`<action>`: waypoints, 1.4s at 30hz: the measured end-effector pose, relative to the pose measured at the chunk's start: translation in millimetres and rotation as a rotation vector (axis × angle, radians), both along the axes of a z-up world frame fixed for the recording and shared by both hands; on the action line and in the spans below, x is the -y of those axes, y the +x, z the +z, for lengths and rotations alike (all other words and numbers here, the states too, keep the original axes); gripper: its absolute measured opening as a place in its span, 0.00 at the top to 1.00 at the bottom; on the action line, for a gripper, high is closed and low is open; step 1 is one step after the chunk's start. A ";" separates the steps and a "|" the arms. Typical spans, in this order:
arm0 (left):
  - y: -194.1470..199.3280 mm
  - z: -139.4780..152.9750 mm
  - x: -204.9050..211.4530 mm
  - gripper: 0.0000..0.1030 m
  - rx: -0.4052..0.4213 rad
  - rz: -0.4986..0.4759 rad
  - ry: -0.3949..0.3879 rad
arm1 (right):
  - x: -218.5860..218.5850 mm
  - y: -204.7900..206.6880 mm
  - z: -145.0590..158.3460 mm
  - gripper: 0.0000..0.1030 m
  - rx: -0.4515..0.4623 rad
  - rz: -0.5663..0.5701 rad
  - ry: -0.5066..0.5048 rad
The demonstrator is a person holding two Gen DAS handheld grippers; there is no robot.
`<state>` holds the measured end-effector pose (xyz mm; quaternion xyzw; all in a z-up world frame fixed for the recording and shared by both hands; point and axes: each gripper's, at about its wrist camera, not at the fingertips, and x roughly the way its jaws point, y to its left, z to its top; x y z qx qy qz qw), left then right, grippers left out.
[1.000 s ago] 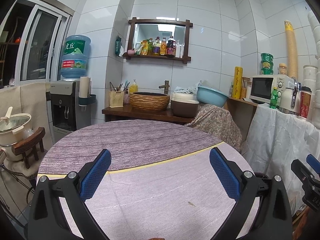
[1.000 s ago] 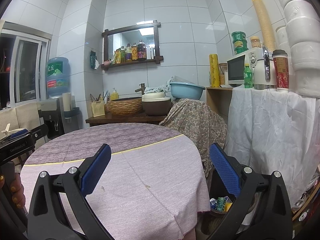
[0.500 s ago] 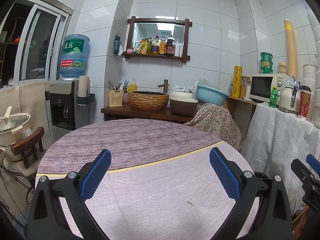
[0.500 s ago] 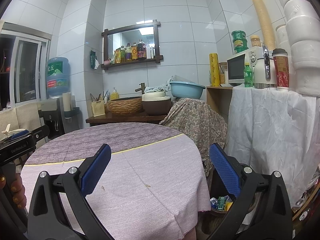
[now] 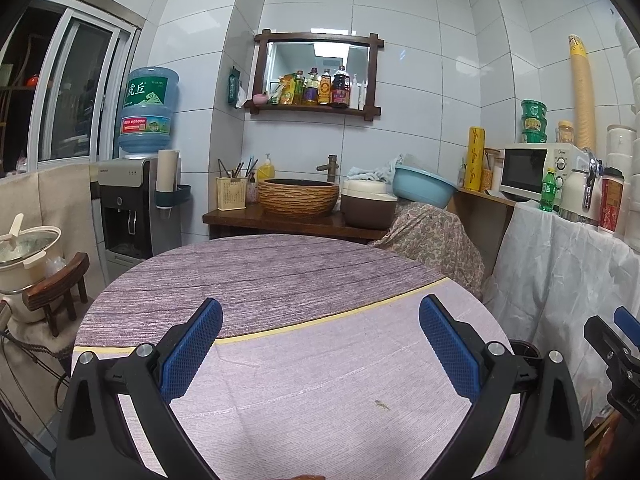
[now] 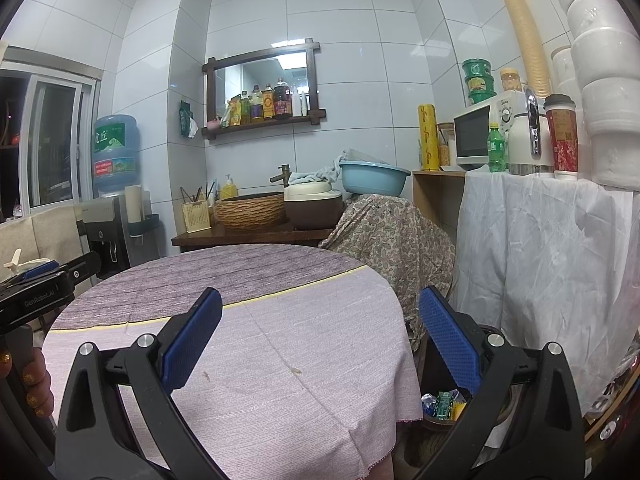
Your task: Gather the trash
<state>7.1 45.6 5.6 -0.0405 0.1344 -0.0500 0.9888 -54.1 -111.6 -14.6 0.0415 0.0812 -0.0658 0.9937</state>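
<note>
Hovering over the round bench with its lilac cloth [image 5: 304,380], the left tool [image 5: 320,344] is spread wide with nothing gripped. Same goes for the right tool [image 6: 320,336]. Colourful wrapper trash [image 6: 442,402] is seen in a dark bin [image 6: 434,424] just right of the bench's near edge.

Crumpled wrappers [image 6: 442,402], green, blue and yellow, lie heaped in a dark bin [image 6: 434,424] on the floor just beside the round table's [image 6: 280,340] right edge.
</note>
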 end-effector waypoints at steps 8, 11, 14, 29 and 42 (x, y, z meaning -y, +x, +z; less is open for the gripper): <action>0.7 -0.7 -0.6 0.05 -0.005 0.000 0.003 | 0.5 1.8 -1.1 0.06 -0.004 -0.001 0.003; 0.9 -0.7 -0.7 0.05 -0.005 0.001 0.004 | -0.2 1.9 -1.5 0.06 -0.004 -0.002 0.002; 1.3 -1.6 -1.1 0.05 -0.011 0.002 0.006 | 0.1 2.0 -1.0 0.06 -0.005 -0.001 0.004; 3.0 -3.6 -0.9 0.05 -0.023 0.003 0.012 | -0.9 4.0 -1.8 0.06 -0.014 -0.001 0.004; 3.5 -6.3 0.1 0.05 -0.030 -0.004 0.019 | 0.1 4.9 -1.2 0.06 -0.017 0.001 0.005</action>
